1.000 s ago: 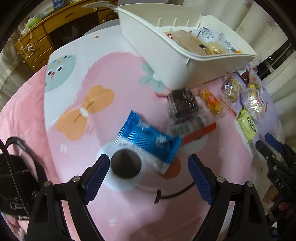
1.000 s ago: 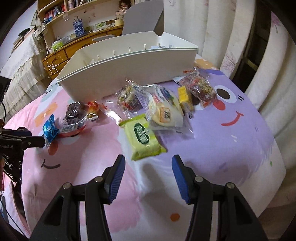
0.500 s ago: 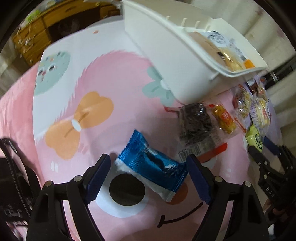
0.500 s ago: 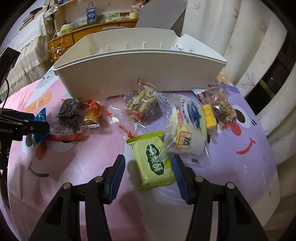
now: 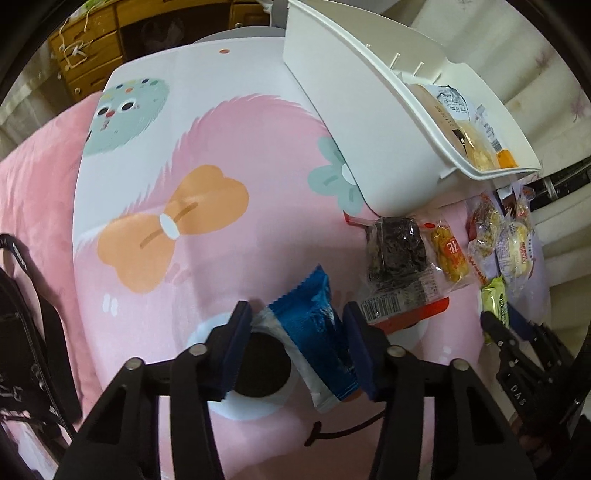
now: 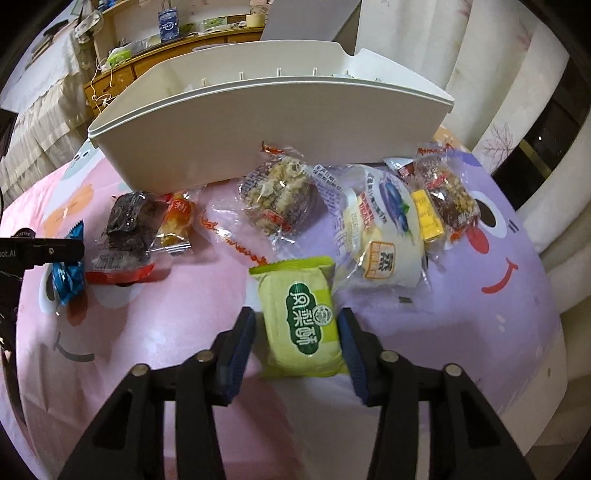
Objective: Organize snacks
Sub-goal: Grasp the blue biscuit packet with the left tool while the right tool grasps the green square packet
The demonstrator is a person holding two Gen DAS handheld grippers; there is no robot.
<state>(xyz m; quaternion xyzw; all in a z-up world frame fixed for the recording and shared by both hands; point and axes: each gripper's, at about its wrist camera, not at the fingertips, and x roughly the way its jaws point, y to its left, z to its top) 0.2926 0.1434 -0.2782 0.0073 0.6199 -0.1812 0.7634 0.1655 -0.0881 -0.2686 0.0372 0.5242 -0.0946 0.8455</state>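
We see a table (image 6: 498, 332) covered by a cartoon-printed cloth (image 5: 221, 140) in pink, white and lilac, with an orange bow (image 5: 173, 225), a mint fuzzy creature (image 5: 127, 114) and a smiling face with a red mouth (image 6: 498, 280). Behind it stands a wooden dresser (image 6: 122, 79) with drawers, cluttered on top, with a blue gift bag (image 6: 168, 25) standing there. Pale curtains with a leaf pattern (image 6: 491, 92) hang to the right beside a dark window (image 6: 546, 133). A black strap (image 5: 26, 295) lies at the left edge.
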